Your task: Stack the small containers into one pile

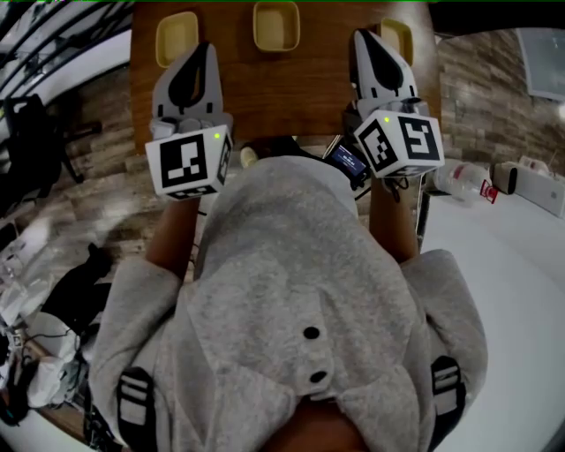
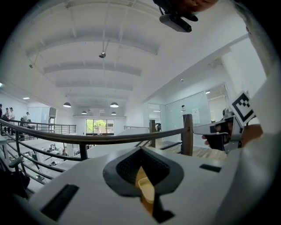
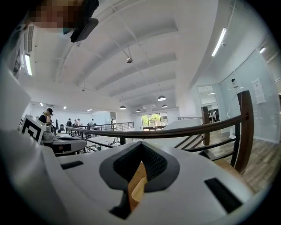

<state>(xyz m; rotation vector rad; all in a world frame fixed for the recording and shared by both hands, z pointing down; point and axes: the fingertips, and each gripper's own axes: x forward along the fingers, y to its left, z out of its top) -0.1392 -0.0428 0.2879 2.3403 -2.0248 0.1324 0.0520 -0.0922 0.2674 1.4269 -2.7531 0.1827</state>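
You've got both grippers out level over the wooden table point(image 1: 291, 97), side by side with a wide gap between them, and neither one carries anything. The left gripper point(image 1: 199, 51) has its jaws pressed together, nothing between them, and the left container point(image 1: 176, 38) sits on the table just off the outer side of its tip, close but apart from it as far as the head view shows. The right gripper point(image 1: 365, 40) is clamped tight on nothing as well, and the right container point(image 1: 399, 35) lies just beyond its outer side, partly hidden behind the jaw. The middle container point(image 1: 276, 25) stands alone ahead of the gap between your two grippers, well clear of both tips. All three yellow containers sit separately in a row, none stacked yet. In the left gripper view a yellow rim point(image 2: 146, 190) peeks through the slit under the closed pads; the right gripper view shows a similar yellow edge point(image 3: 137, 190) on bare wood.
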